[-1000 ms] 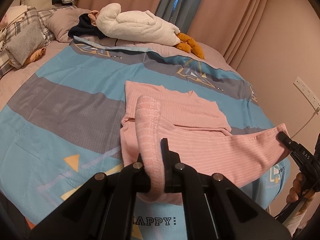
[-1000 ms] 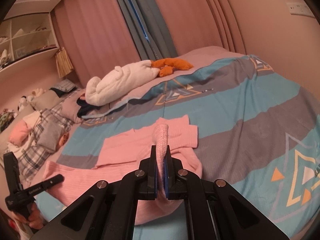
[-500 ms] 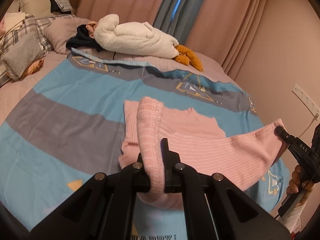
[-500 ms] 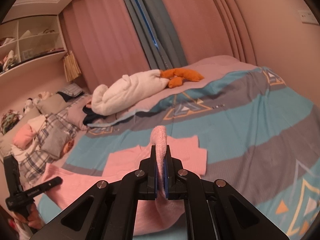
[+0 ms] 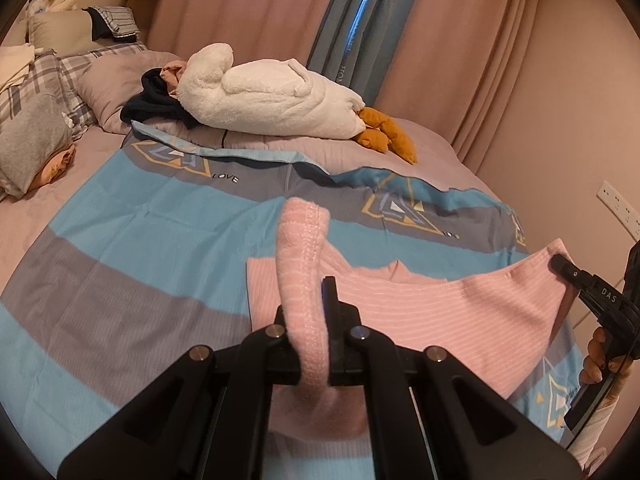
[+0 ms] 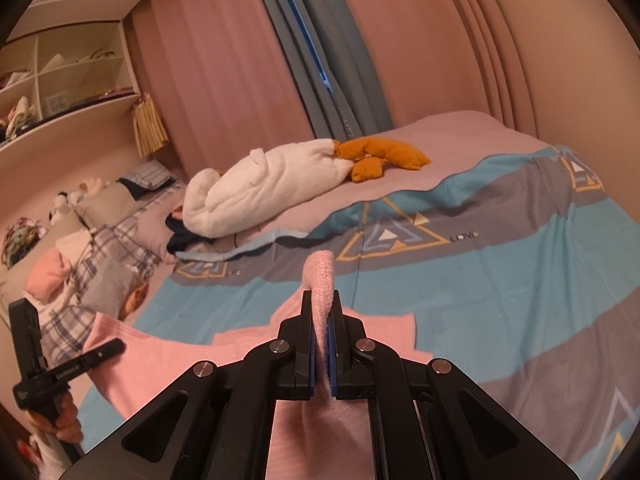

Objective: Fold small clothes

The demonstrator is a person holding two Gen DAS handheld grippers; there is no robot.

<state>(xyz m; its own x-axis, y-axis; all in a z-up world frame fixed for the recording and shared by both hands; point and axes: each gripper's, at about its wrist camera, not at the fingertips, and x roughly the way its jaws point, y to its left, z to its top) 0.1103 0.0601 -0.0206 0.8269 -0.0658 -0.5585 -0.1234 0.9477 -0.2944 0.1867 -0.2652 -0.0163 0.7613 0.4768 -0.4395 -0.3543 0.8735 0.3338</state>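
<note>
Pink ribbed knit garment with thin white stripes (image 5: 460,316); its hem band is a paler pink knit. Bedspread (image 5: 120,248): broad bands of sky blue and grey, yellow-outlined triangle motifs, black "LOVE" lettering. Fluffy white plush goose with orange feet (image 5: 280,104). Grey-and-white plaid pillow (image 5: 36,84). Dusty pink curtains (image 6: 224,64) beside a blue-grey curtain panel (image 6: 320,52). Black hand-held gripper (image 6: 322,344), blue pads.

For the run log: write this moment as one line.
left gripper: shut on pink garment hem | right gripper: shut on hem | hem held off bedspread | fold: not yet laid
</note>
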